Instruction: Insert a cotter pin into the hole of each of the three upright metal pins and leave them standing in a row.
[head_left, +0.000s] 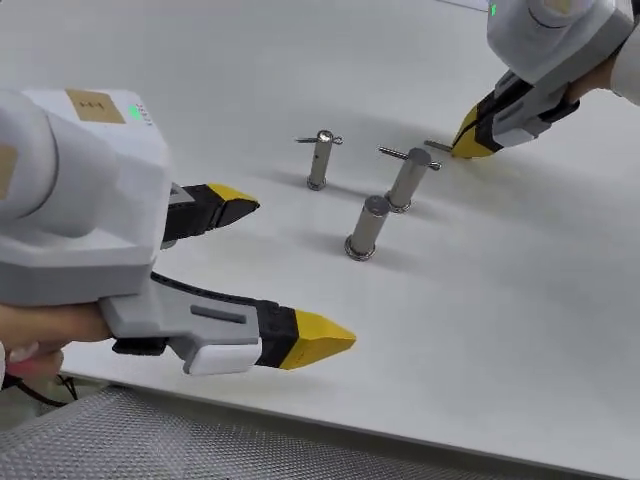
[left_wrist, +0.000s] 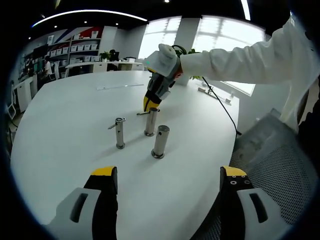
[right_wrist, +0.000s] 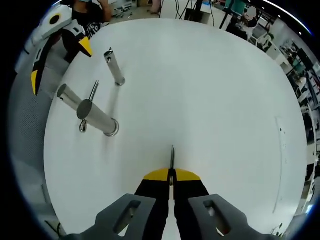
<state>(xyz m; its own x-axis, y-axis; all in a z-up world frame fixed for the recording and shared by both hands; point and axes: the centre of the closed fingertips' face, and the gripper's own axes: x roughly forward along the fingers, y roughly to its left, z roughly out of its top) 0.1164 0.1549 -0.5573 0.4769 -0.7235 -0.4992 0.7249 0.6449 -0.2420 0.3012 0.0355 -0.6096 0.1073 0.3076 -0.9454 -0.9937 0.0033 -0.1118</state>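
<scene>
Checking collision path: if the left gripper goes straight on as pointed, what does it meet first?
Probably the nearest upright pin, the one with nothing through it. It stands roughly centred ahead of the open left gripper. Depth is hard to judge.

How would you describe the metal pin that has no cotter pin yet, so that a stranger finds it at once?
On the white table three upright metal pins stand close together. The one meant is the pin nearest the person. Unlike its two neighbours, it has no cotter pin through its top.

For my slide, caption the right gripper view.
Right gripper shut on a cotter pin, facing three metal pins.
</scene>
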